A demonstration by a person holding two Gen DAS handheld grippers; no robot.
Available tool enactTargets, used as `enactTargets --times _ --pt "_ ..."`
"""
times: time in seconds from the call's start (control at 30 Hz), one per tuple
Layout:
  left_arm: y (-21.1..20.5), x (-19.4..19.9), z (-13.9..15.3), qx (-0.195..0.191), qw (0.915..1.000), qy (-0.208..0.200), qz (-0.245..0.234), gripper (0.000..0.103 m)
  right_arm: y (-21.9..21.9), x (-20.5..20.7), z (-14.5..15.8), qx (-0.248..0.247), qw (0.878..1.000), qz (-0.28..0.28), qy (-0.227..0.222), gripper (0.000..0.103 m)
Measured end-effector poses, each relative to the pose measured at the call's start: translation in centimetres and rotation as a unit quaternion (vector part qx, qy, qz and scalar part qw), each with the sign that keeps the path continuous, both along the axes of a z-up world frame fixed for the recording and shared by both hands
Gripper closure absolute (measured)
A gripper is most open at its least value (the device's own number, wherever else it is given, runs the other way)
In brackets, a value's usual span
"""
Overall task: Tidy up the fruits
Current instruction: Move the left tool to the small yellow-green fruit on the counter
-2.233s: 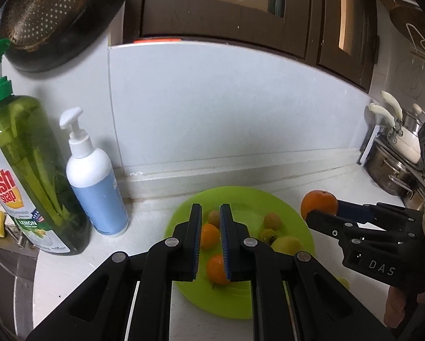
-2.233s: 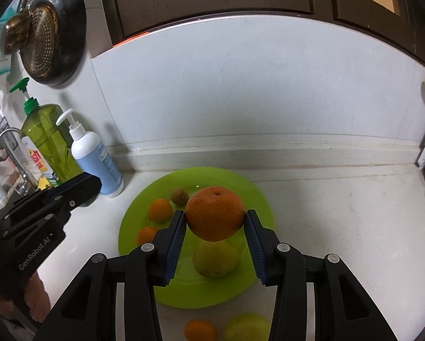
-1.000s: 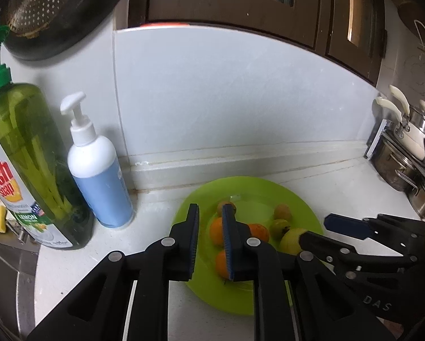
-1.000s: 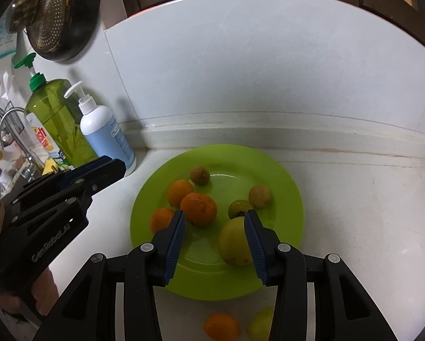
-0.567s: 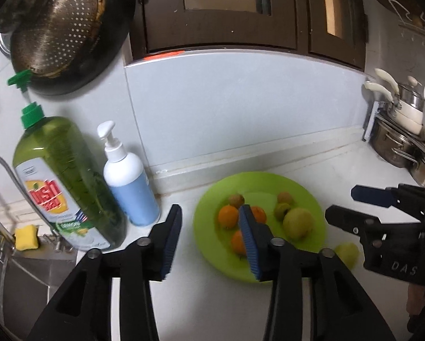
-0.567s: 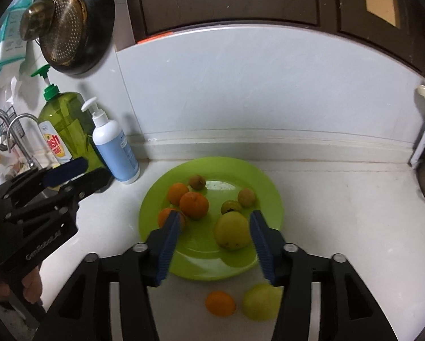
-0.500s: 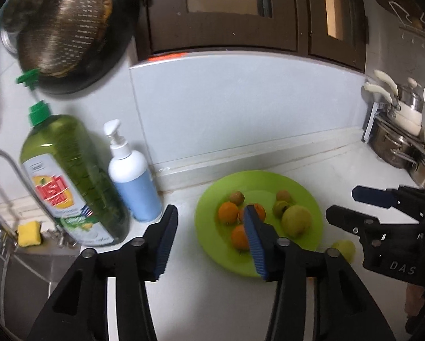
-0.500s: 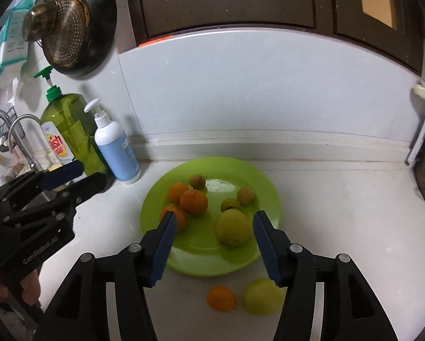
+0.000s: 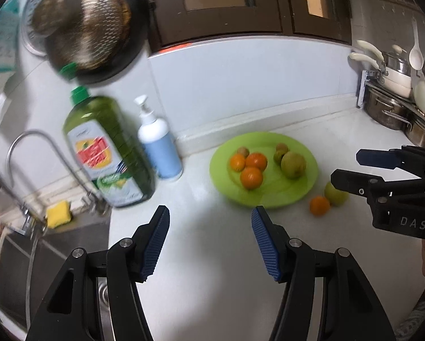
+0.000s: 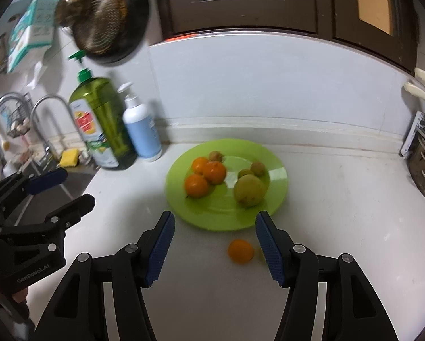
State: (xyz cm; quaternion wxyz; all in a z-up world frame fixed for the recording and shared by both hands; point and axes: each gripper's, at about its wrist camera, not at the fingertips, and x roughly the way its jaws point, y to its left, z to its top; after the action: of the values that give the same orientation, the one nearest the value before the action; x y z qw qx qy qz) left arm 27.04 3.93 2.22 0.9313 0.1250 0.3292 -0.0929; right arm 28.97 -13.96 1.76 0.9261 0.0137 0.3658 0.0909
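Observation:
A green plate [image 9: 272,197] [image 10: 221,216] on the white counter holds three oranges [image 9: 251,177] [image 10: 196,185], a yellow-green pear [image 9: 293,164] [image 10: 249,189] and small brown fruits. A loose orange [image 9: 319,205] [image 10: 240,251] and a green fruit [image 9: 336,194] lie on the counter just off the plate's near rim. My left gripper [image 9: 209,218] [image 10: 76,187] hangs back from the plate, its jaws opening and empty. My right gripper [image 10: 215,221] [image 9: 347,166] is also opening and holds nothing. The loose orange shows in its gap, untouched.
A green dish-soap bottle [image 9: 107,153] [image 10: 104,125] and a white-and-blue pump bottle [image 9: 160,145] [image 10: 141,130] stand left of the plate by the wall. Beyond them are a faucet [image 9: 42,153], a sink and a yellow sponge [image 9: 57,210]. Pots [image 9: 388,110] sit at the right.
The right gripper has let go of the large orange, which now lies on the plate. Both grippers have drawn back and up from the plate, and their jaws have widened.

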Motion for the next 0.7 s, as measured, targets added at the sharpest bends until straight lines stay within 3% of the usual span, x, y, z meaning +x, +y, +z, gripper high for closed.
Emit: enactTargets --times 0.3,0.53,0.7 --pt "2.7 -6.9 -0.6 0.001 0.9993 0.015 0.035 0.043 3.4 -5.3 -0.6 -0.024 0.998 0.052 0.006 0.043" --pt "3.7 -12.5 -2.8 -0.01 0.9966 0.039 0.072 0.043 5.0 -8.8 -1.8 -0.012 0.994 0.101 0.026 0.043" --pt "3.7 -15.9 -4.3 0.003 0.9938 0.043 0.102 0.044 6.3 -10.7 -2.9 -0.034 0.989 0.141 0.03 0.043"
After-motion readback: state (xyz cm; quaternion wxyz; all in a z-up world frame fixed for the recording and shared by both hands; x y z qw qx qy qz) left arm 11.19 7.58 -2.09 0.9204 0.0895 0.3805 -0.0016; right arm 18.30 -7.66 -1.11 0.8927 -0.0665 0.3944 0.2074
